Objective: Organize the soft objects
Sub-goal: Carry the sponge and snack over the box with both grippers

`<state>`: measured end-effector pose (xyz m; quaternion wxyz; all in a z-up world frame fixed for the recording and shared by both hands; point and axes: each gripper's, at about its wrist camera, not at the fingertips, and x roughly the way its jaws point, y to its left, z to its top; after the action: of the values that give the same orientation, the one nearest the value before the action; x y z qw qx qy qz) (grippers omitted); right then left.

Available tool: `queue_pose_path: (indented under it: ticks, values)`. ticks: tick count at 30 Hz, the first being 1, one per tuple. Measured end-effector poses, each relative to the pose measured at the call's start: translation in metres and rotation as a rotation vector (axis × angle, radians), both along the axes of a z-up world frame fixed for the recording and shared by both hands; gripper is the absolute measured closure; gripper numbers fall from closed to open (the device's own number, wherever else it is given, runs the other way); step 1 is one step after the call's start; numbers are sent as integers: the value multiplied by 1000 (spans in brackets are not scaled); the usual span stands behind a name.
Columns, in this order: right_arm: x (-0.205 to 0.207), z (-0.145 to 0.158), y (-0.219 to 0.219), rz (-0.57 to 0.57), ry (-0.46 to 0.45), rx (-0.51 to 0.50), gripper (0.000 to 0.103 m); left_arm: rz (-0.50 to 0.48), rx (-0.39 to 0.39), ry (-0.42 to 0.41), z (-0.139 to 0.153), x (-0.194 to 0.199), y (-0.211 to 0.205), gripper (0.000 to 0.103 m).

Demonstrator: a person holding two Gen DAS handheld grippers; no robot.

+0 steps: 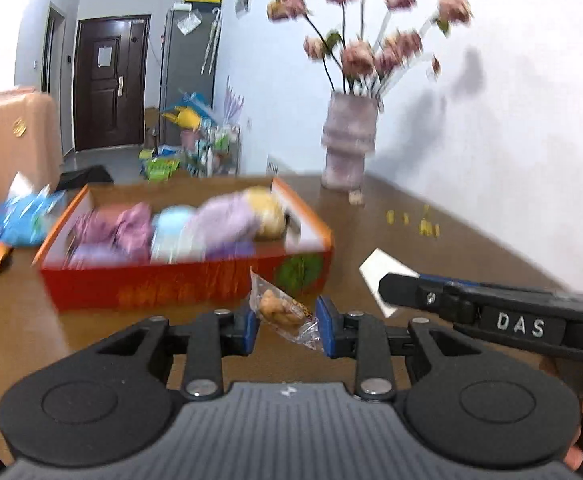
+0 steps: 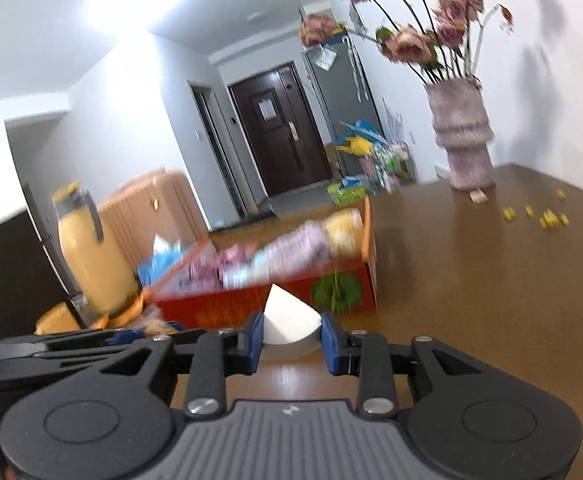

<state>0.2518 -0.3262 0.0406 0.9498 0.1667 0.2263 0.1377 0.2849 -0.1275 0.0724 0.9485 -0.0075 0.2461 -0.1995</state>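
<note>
My left gripper (image 1: 287,316) is shut on a clear-wrapped snack packet (image 1: 279,308), held above the brown table (image 1: 471,256). Just beyond it stands a red cardboard box (image 1: 187,284) holding several soft things: purple, pale blue and yellow plush items (image 1: 227,216). My right gripper (image 2: 291,326) is shut on a white wedge-shaped sponge (image 2: 287,316). In the left wrist view it comes in from the right, the right gripper (image 1: 387,284) still carrying the white sponge (image 1: 375,268). The red box (image 2: 251,300) lies ahead of the right gripper too. The left gripper's body (image 2: 91,344) shows beside it at the left.
A pale vase of pink flowers (image 1: 347,148) stands at the table's far side by the wall, with small yellow pieces (image 1: 423,226) scattered near it. A blue packet (image 1: 23,220), a yellow jug (image 2: 87,256) and a peach suitcase (image 2: 147,208) are left of the box.
</note>
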Motion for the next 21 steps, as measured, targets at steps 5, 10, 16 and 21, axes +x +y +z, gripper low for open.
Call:
queue_pose_path:
  ticks: [5, 10, 16, 21]
  values:
    - [90, 26, -11, 13, 3, 10, 73, 14, -82, 26, 15, 84, -15, 73]
    - [178, 17, -18, 26, 97, 13, 72, 3, -169, 139, -9, 152, -17, 72]
    - [234, -10, -16, 56, 207, 18, 57, -31, -155, 203, -46, 183, -26, 57]
    - [234, -14, -12, 29, 188, -6, 53, -54, -155, 182, -47, 186, -20, 46]
